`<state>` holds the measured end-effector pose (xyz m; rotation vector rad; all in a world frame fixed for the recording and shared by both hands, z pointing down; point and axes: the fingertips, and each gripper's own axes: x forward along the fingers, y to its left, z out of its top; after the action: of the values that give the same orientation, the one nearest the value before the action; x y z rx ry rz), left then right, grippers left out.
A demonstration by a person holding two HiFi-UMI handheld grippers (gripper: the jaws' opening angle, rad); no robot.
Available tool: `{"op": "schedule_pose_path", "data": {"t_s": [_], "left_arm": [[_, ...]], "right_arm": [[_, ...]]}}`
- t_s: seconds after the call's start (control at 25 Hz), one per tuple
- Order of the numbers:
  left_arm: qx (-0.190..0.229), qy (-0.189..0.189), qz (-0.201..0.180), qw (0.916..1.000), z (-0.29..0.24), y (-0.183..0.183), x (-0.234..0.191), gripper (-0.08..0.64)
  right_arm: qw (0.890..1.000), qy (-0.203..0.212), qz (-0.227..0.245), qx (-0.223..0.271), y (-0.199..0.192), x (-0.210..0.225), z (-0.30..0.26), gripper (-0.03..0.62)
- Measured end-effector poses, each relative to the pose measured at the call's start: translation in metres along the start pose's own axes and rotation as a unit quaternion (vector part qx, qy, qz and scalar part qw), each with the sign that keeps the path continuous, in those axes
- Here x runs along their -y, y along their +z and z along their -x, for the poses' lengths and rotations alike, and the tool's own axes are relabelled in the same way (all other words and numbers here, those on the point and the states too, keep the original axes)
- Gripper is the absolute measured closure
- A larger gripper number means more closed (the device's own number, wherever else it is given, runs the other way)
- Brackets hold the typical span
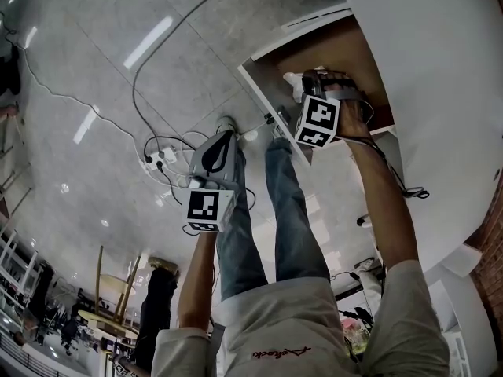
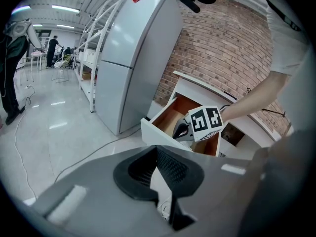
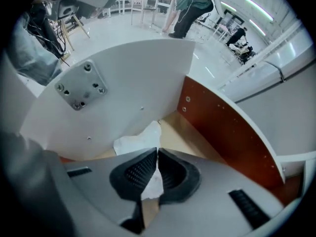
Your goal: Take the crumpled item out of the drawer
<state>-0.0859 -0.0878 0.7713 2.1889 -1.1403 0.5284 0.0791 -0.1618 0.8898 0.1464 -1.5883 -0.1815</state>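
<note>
Glossy tiled floor (image 1: 94, 53) surrounds the open drawer (image 3: 222, 127), where the right gripper (image 3: 157, 151) pinches crumpled paper (image 3: 138, 139); the left gripper (image 2: 157, 148) hangs closed, empty.

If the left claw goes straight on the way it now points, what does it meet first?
Most likely the white front panel of the open wooden drawer; depth is unclear.

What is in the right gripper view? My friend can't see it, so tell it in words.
The right claw is pinched shut on a crumpled white paper lying inside an open, brown-sided drawer. The drawer's white front panel, with a small metal plate screwed to it, curves behind the paper.
</note>
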Motion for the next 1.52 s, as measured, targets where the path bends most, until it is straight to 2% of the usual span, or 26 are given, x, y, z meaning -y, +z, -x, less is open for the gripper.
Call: {"op": "schedule_pose_path", "data": {"t_s": [0.48, 0.72, 1.28, 1.52], "left_arm": [[0.008, -0.003, -0.011, 0.9999, 0.008, 0.005, 0.01, 0.551], [0.014, -0.007, -0.018, 0.9997, 0.011, 0.008, 0.016, 0.551], [0.007, -0.011, -0.022, 0.9997, 0.017, 0.0, 0.028, 0.551], [0.003, -0.014, -0.022, 0.9997, 0.015, -0.002, 0.036, 0.551]], "right_arm": [[0.997, -0.065, -0.027, 0.01, -0.001, 0.003, 0.043, 0.574], [0.993, -0.102, -0.057, 0.017, -0.005, 0.001, 0.069, 0.574], [0.977, -0.182, -0.107, 0.035, -0.02, -0.033, 0.131, 0.574], [0.962, -0.203, -0.17, 0.065, -0.019, -0.041, 0.152, 0.574]]}}
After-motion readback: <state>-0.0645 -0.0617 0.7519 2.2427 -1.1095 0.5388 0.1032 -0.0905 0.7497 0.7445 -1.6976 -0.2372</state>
